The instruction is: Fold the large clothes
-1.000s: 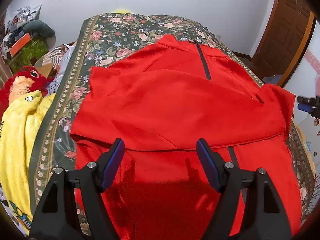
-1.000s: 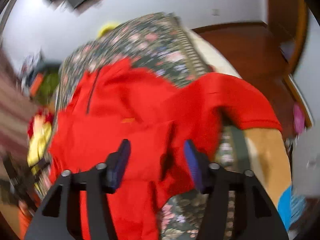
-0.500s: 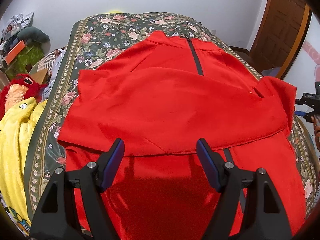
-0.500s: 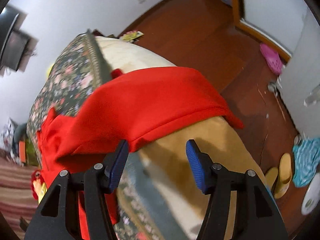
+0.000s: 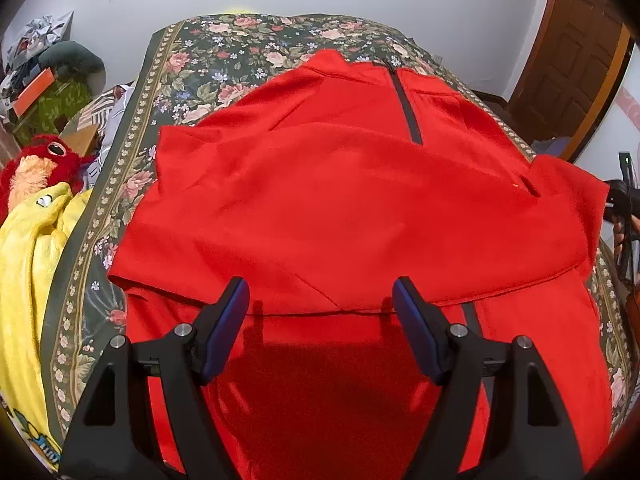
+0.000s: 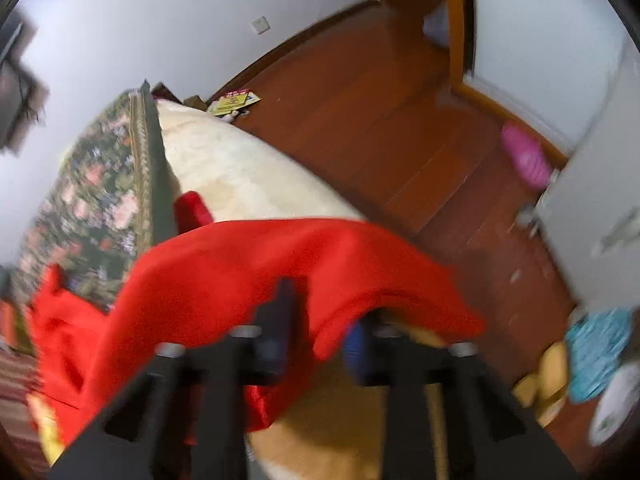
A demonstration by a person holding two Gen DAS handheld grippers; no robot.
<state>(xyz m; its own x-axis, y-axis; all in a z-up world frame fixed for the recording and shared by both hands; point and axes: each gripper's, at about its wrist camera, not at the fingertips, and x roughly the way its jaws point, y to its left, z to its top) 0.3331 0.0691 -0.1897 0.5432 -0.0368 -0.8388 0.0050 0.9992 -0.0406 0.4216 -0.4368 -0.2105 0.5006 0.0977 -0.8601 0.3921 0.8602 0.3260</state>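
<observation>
A large red garment [image 5: 340, 200] with a dark zip lies spread on the floral bed cover [image 5: 224, 52], its upper part folded down over the lower. My left gripper [image 5: 320, 292] hovers open just above that folded edge, nothing between its fingers. In the blurred right wrist view, the garment's sleeve [image 6: 240, 272] hangs over the bed's side. My right gripper [image 6: 320, 312] has its jaws closing on the sleeve's lower edge, with red cloth pinched between them. The right gripper [image 5: 620, 200] also shows at the far right of the left wrist view, beside the sleeve.
A yellow blanket [image 5: 28, 260] and a red plush toy [image 5: 40, 164] lie left of the bed, with clutter [image 5: 40, 80] behind. A wooden door [image 5: 580, 60] stands at the right. Beside the cream mattress side [image 6: 240, 168] is wooden floor [image 6: 380, 100] with a pink slipper [image 6: 524, 156] and yellow slippers [image 6: 548, 380].
My right gripper swung from over the garment down to the sleeve hanging at the bed's side, and its jaws narrowed onto the cloth. The left gripper barely moved and stayed open.
</observation>
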